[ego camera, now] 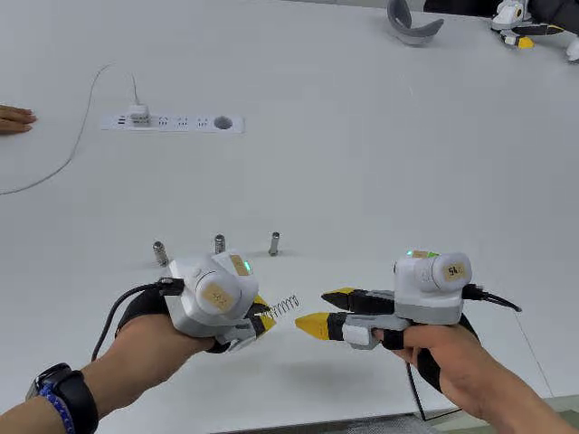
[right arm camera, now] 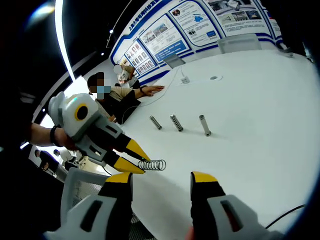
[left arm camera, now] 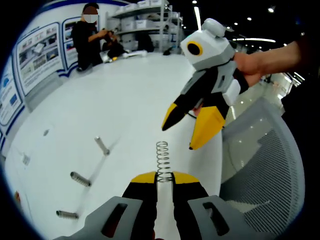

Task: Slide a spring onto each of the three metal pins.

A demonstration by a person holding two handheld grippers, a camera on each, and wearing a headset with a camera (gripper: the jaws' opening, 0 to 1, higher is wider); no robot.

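Three short metal pins stand in a row on the white table. The left pin (ego camera: 160,252) and middle pin (ego camera: 220,242) each carry a spring, and the right pin (ego camera: 274,242) is bare. In front of them my left gripper (ego camera: 265,318) is shut on one end of a small spring (ego camera: 283,306), which sticks out toward the right. The left gripper view shows that spring (left arm camera: 162,157) rising from the closed tips. My right gripper (ego camera: 326,309) is held open, its yellow tips just right of the spring's free end without touching it. The bare pin (right arm camera: 204,125) is also in the right gripper view.
A white power strip (ego camera: 172,122) with a plug and cable lies at the far left. A person's hand (ego camera: 14,117) rests at the left edge. A grey curved object (ego camera: 412,23) sits far back. The table's front edge runs just below my hands.
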